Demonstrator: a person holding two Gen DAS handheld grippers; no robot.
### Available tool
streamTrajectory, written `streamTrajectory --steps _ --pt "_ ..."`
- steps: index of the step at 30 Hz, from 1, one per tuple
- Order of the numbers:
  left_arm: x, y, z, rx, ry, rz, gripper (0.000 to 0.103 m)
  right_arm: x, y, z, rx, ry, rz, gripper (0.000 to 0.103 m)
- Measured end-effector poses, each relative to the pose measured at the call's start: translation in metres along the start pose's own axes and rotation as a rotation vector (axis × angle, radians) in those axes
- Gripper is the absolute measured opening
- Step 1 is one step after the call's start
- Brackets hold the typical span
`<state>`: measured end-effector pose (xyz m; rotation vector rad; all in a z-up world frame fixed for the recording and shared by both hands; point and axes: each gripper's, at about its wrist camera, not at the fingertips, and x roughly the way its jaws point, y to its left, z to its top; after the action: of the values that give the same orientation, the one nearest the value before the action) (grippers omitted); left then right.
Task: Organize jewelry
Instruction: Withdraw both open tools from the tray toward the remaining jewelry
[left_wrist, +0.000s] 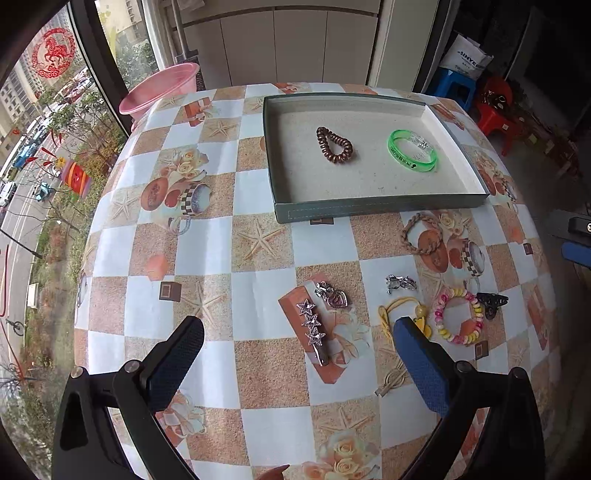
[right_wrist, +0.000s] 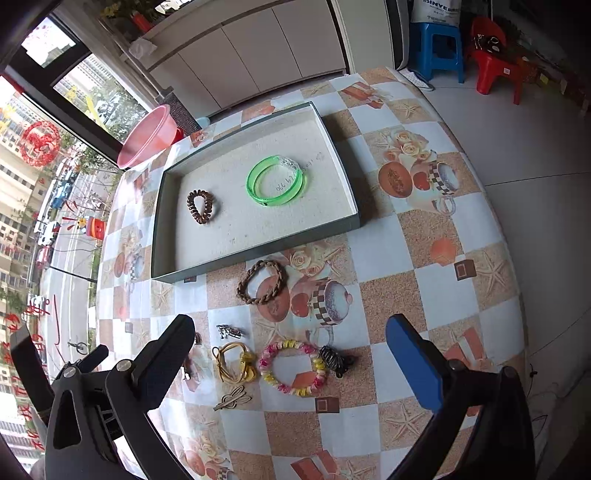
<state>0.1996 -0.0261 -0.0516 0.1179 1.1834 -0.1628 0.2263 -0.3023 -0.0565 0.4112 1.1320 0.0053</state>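
A grey tray (left_wrist: 369, 210) (right_wrist: 258, 247) holds a brown coil hair tie (left_wrist: 333, 145) (right_wrist: 202, 206) and a green bangle (left_wrist: 412, 150) (right_wrist: 275, 181). On the table lie a braided brown bracelet (left_wrist: 421, 232) (right_wrist: 263, 281), a star hair clip (left_wrist: 314, 328), a heart charm (left_wrist: 334, 295), a silver clip (left_wrist: 400, 283) (right_wrist: 229, 331), a yellow cord (left_wrist: 402, 317) (right_wrist: 234, 360), a pink-yellow bead bracelet (left_wrist: 460, 315) (right_wrist: 291, 367), a black claw clip (left_wrist: 491, 301) (right_wrist: 336, 358) and a gold clip (right_wrist: 232, 400). My left gripper (left_wrist: 297, 332) is open above the star clip. My right gripper (right_wrist: 290, 334) is open above the bead bracelet.
The round table has a checked tablecloth (left_wrist: 258, 240). A pink basin (left_wrist: 160, 88) (right_wrist: 147, 136) stands past the far left edge. Blue and red stools (right_wrist: 436, 48) stand on the floor at the far right. A window runs along the left.
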Motion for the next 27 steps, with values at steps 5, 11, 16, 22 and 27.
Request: streamTrajectory --steps 5,11,16,22,27 --pt "-0.001 0.019 -0.029 -0.057 0.047 -0.014 0.103 -0.001 -0.006 -0.034 0.008 0.049 -0.032 0.103" --pt "0.004 0.034 -0.060 -0.095 0.107 -0.035 0.103 0.004 -0.012 -0.068 0.041 0.102 -0.053 0.103" --pt "0.015 0.043 -0.076 -0.139 0.157 -0.039 0.103 0.014 -0.012 -0.090 0.040 0.153 -0.079 0.103" --pt "0.028 0.046 -0.072 -0.171 0.184 -0.041 0.103 0.031 -0.018 -0.109 0.056 0.219 -0.104 0.103" --pt "0.037 0.042 -0.060 -0.175 0.187 -0.056 0.103 0.040 -0.026 -0.109 0.069 0.235 -0.130 0.103"
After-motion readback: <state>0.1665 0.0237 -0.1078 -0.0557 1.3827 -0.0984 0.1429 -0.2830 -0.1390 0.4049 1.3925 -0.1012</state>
